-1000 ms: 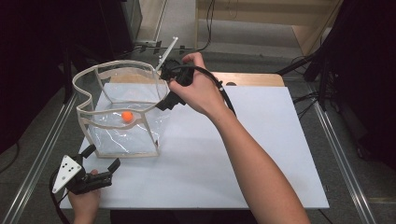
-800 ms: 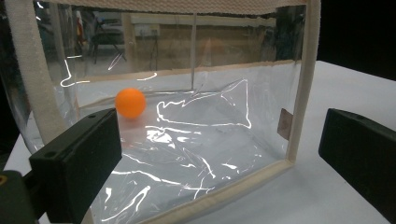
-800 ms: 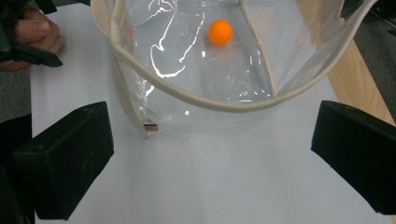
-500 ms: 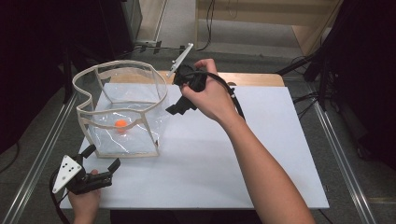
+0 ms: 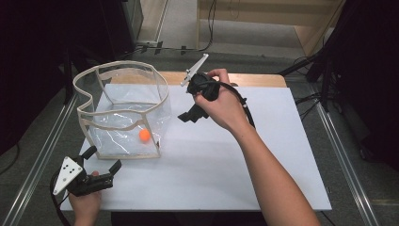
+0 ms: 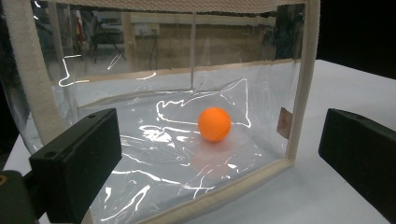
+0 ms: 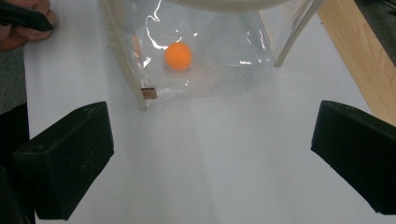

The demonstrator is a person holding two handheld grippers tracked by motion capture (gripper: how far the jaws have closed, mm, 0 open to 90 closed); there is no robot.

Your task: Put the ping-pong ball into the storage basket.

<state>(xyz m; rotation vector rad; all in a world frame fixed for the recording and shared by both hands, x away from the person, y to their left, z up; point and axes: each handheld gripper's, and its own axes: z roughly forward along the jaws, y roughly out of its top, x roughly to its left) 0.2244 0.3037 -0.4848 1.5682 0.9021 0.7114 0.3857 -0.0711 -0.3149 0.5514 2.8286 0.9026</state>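
right gripper (image 5: 190,114): pulling back from clear bag (image 5: 123,113), jaws wide, empty | orange ball (image 5: 144,135): now resting on bag floor, so drop looks done | left gripper (image 5: 101,165): idling near bag, jaws apart

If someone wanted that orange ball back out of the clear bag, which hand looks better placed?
Probably the right. Its claw is held up beside the clear bag's open top, jaws apart. The left claw sits low, outside the wall, with plastic between it and the orange ball.
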